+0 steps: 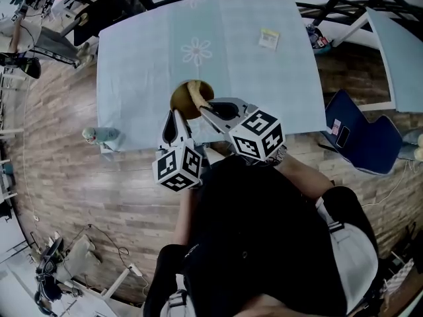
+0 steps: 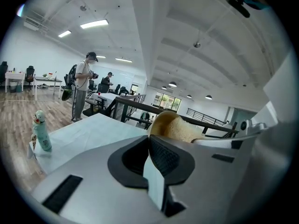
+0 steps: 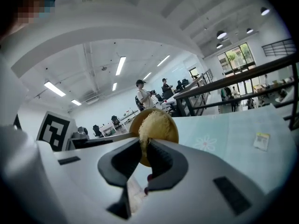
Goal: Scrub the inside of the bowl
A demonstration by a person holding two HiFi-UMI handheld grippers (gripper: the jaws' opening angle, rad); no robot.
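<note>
A brown wooden bowl (image 1: 182, 98) stands tilted near the front edge of the light blue table (image 1: 264, 84). My left gripper (image 1: 175, 116) is shut on the bowl's near left rim; in the left gripper view the bowl (image 2: 160, 121) rises right off the closed jaw tips of the left gripper (image 2: 148, 139). My right gripper (image 1: 205, 108) is shut on a tan scrubbing sponge (image 1: 197, 92) that lies inside the bowl. In the right gripper view the sponge (image 3: 154, 122) fills most of the bowl (image 3: 174, 130), pinched at the jaw tips of the right gripper (image 3: 144, 146).
A small pale green bottle (image 1: 99, 136) (image 2: 41, 132) stands at the table's front left corner. A small printed packet (image 1: 268, 38) (image 3: 261, 141) lies far right on the cloth. A blue chair (image 1: 360, 137) is at the right. People (image 2: 84, 87) stand in the background.
</note>
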